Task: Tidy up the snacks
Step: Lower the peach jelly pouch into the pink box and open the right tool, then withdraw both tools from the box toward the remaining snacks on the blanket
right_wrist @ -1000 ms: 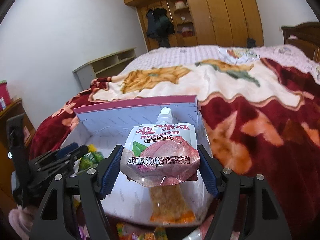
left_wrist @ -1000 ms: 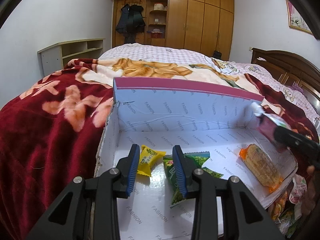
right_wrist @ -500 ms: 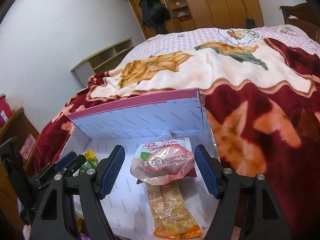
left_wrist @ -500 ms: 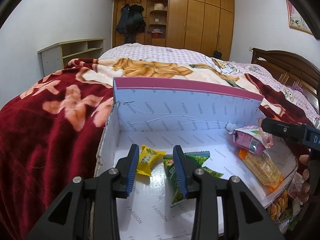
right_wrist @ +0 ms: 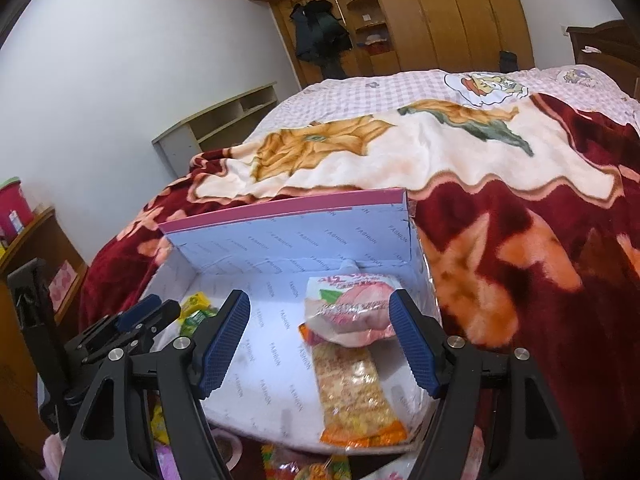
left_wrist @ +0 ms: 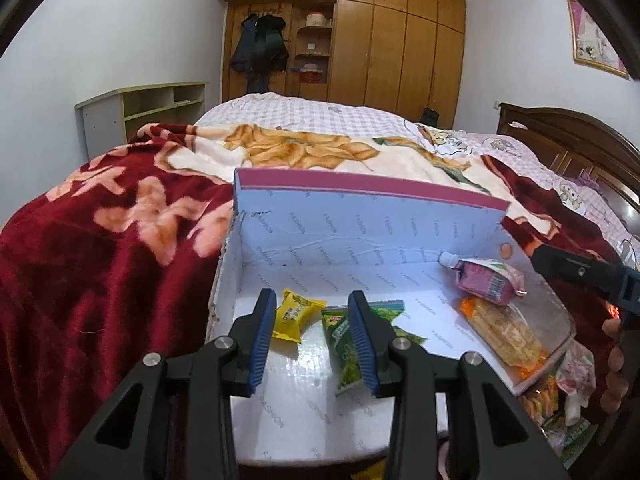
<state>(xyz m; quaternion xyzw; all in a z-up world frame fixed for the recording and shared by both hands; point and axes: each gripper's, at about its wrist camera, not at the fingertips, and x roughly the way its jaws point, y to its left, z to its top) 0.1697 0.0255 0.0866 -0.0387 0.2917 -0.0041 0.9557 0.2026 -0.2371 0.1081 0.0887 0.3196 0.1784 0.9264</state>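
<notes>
Released, the pouch (right_wrist: 352, 312) lies at the box's (right_wrist: 288, 240) 2 o'clock; both jaws open, withdraw the right gripper (right_wrist: 320, 344) straight back.

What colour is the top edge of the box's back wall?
Pink, seen best in the left wrist view, on the box's back wall.

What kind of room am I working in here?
A bedroom, most likely: the snack box sits on a bed with a red floral blanket, a wooden wardrobe stands behind, and a headboard shows at right.
</notes>
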